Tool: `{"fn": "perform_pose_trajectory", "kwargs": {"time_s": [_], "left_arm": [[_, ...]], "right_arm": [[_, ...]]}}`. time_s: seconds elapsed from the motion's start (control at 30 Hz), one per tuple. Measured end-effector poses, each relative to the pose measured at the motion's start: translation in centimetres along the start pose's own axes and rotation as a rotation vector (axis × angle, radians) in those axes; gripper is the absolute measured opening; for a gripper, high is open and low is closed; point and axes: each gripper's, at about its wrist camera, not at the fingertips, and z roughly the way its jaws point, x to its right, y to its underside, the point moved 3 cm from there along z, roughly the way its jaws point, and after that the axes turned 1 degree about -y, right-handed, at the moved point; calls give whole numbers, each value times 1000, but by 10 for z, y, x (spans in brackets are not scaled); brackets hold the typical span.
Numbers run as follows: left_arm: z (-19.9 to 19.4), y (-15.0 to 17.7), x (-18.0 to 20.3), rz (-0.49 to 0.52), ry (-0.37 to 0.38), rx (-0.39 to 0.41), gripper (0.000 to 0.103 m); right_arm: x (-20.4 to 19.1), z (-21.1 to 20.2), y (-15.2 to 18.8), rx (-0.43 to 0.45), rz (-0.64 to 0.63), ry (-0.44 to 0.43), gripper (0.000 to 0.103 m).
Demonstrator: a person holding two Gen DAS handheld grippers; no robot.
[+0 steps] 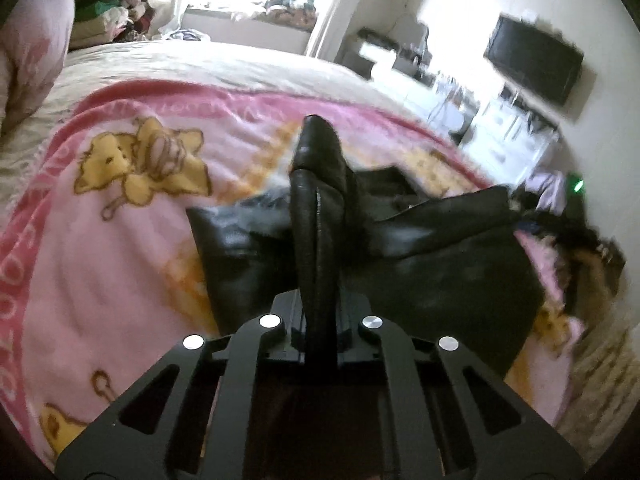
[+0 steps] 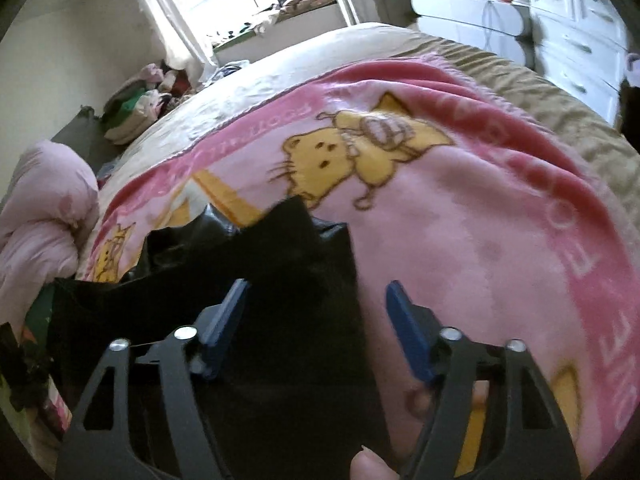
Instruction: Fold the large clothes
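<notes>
the black leather-look garment point(image 1: 440, 264) lay crumpled on the pink cartoon-cat blanket point(image 1: 120, 240); the left gripper point(image 1: 318, 184) was clamped on a raised fold, while the right gripper point(image 2: 316, 312) hovered with jaws apart over its edge, likely needing to close next

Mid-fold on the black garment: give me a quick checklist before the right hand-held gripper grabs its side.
1. Left hand-held gripper clamped on a fold of the black garment: ok.
2. Right hand-held gripper open, blue pads apart: ok.
3. Garment edge between the right pads: not ok; one pad is over black fabric, the other over the pink blanket, nothing pinched.
4. Garment lying flat: not ok; it looks bunched and creased near the left grip.
5. Room on the blanket for folding: ok; open pink surface beside the garment.
6. Far end of the garment free of snags: cannot tell, blurred.
</notes>
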Motion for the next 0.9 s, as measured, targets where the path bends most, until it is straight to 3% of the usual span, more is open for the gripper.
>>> {"fn": "perform_pose_trajectory", "kwargs": {"time_s": [0.03, 0.17, 0.23, 0.3, 0.37, 0.4, 0.43, 0.47, 0.5, 0.53, 0.57, 0.6, 0.63, 0.7, 0.77, 0.9], "left_arm": [[-2, -2, -2, -13, 3, 11, 3], [5, -3, -15, -58, -36, 15, 3], [12, -1, -20, -86, -46, 0, 4], [16, -1, -22, -103, -49, -1, 8], [16, -2, -23, -115, -35, -2, 15], [16, -3, -23, -115, -34, -1, 27], [16, -4, -22, -113, -38, -1, 37], [17, -4, -21, -110, -42, -2, 40], [18, -5, -20, -106, -43, -4, 43], [19, -6, -19, -101, -42, -4, 43], [20, -6, -15, -84, -53, -2, 43], [20, -5, -12, -61, -79, -1, 35], [19, -5, -10, -41, -117, 1, 8], [13, -6, -13, -53, -140, 20, 6], [0, -13, -18, -104, -87, 67, 6], [-18, -32, -6, -18, -107, 153, 6]], "right_arm": [[1, 2, 0, 13, 6, 16, 24], [19, 4, -3, 25, 104, 0, 20], [20, 7, -3, 17, 94, 11, 20], [13, 6, -5, 17, 57, 35, 24], [7, 7, -9, 21, 34, 26, 47], [5, 8, -11, 27, 25, 26, 63], [2, 10, -12, 31, 4, 33, 63], [0, 13, -12, 26, -10, 39, 63], [-2, 17, -12, 19, -25, 45, 57], [-5, 21, -9, 15, -47, 63, 37], [-6, 22, -8, 23, -63, 95, 33], [-8, 21, -8, 33, -75, 105, 27], [-7, 20, -8, 41, -74, 99, 20], [-6, 10, -11, 67, -53, 82, 15], [-7, -7, -18, 119, -18, 20, 14], [-9, -37, -34, 246, 21, -59, 12]]}}
